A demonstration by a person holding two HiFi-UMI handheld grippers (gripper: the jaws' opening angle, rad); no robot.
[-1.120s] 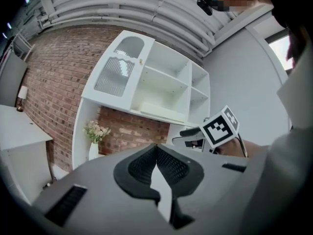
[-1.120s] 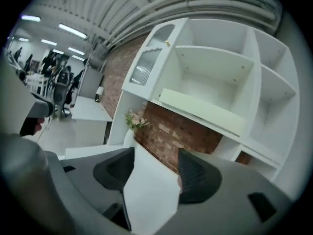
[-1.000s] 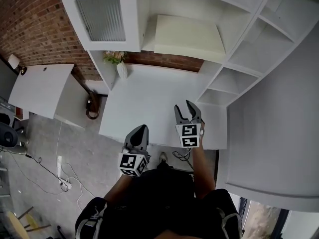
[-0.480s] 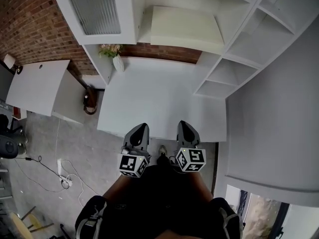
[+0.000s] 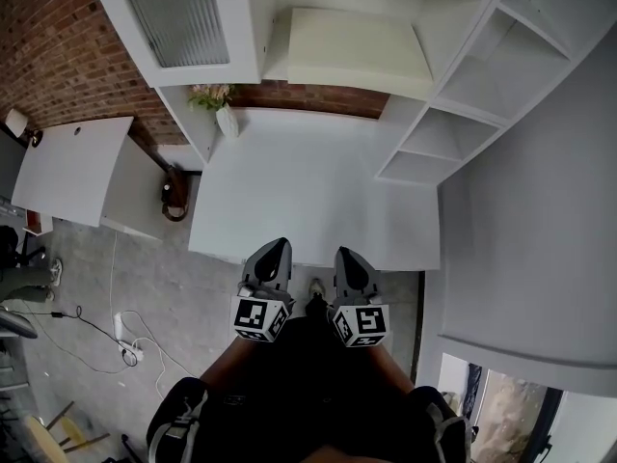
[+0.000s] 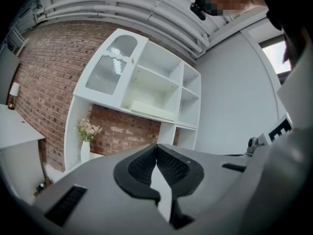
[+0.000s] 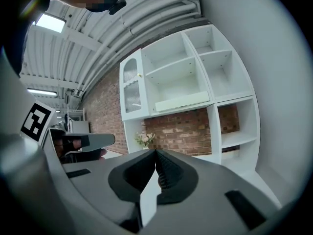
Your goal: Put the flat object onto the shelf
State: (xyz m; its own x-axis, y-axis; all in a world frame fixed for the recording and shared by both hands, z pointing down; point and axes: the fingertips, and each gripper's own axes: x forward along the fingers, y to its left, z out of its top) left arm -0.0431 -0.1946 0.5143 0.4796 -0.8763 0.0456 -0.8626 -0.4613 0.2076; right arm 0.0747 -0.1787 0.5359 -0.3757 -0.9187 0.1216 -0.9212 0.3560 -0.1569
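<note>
The flat cream board (image 5: 357, 51) lies on a wide shelf of the white shelving unit (image 5: 429, 123), above the desk; it also shows in the left gripper view (image 6: 152, 110) and the right gripper view (image 7: 182, 102). My left gripper (image 5: 277, 249) and right gripper (image 5: 345, 256) hang side by side at the desk's near edge, close to my body and far from the board. Both are shut with nothing between the pads; the tips of the left gripper (image 6: 156, 147) and of the right gripper (image 7: 155, 152) meet.
A white desk top (image 5: 308, 191) spans below the shelves. A vase of flowers (image 5: 224, 114) stands at its back left corner. A ribbed-glass cabinet door (image 5: 183, 22) is up left. A second white table (image 5: 72, 167) and floor cables (image 5: 125, 350) lie left.
My right gripper has gone from open over the desk to shut, and has drawn back beside the left gripper. The left gripper has stayed put.
</note>
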